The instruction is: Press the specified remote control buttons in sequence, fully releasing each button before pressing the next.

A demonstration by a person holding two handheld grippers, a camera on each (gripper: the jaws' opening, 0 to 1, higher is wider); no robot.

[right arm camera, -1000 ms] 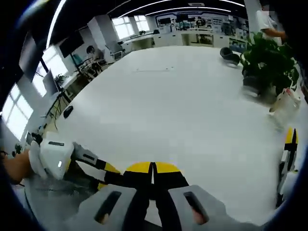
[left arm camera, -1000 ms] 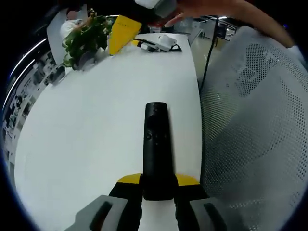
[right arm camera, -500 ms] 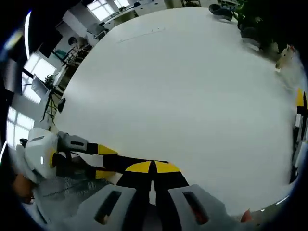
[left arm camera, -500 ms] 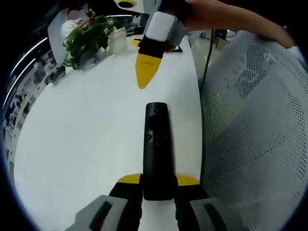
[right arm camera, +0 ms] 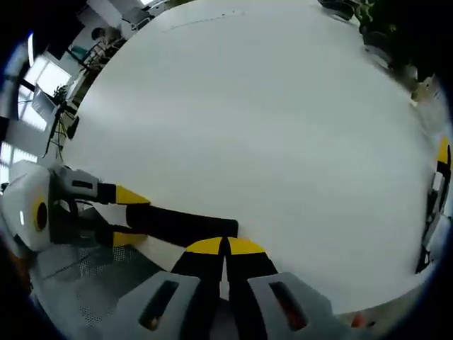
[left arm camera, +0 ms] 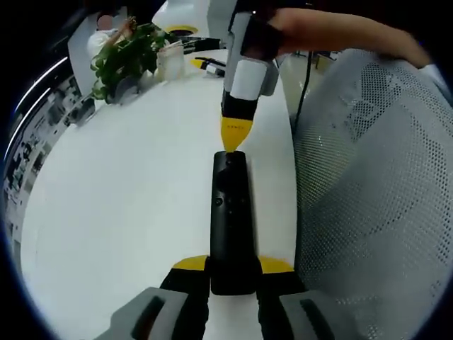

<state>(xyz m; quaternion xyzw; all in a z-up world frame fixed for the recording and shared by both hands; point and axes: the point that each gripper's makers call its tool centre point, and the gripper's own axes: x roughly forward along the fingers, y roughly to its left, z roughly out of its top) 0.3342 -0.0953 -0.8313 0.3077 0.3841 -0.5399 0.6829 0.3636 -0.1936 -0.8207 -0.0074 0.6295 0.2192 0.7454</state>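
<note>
My left gripper point(left arm camera: 232, 280) holds the remote point(left arm camera: 230, 212) between its jaws, clamped on the near end, and the black body points away from me along the white table point(left arm camera: 120, 212). In the right gripper view I see the same remote point(right arm camera: 180, 224) lying low across the table point(right arm camera: 269, 127), with the left gripper point(right arm camera: 117, 212) on its end at the left side.

My right gripper point(right arm camera: 225, 248) has its two yellow tips pressed together with nothing between them. In the left gripper view it comes down from above, and its yellow tip point(left arm camera: 233, 134) stands right at the far end of the remote; I cannot tell if it really touches a button or is just over it. A hand point(left arm camera: 311, 32) of the person carries it from the top of the view.

Around the work there are several other things. A potted plant point(left arm camera: 127, 57) stands at the far left end of the table, and just beside it a small white container point(left arm camera: 170, 60). Near them some black and yellow tools point(left arm camera: 205, 64) lie on the table, partly hidden behind the right gripper. A white mesh chair point(left arm camera: 375, 184) takes the whole right side, close to the table edge. In the right gripper view the plant point(right arm camera: 375, 21) is at the far upper right, and the mesh point(right arm camera: 92, 283) shows under the remote.
</note>
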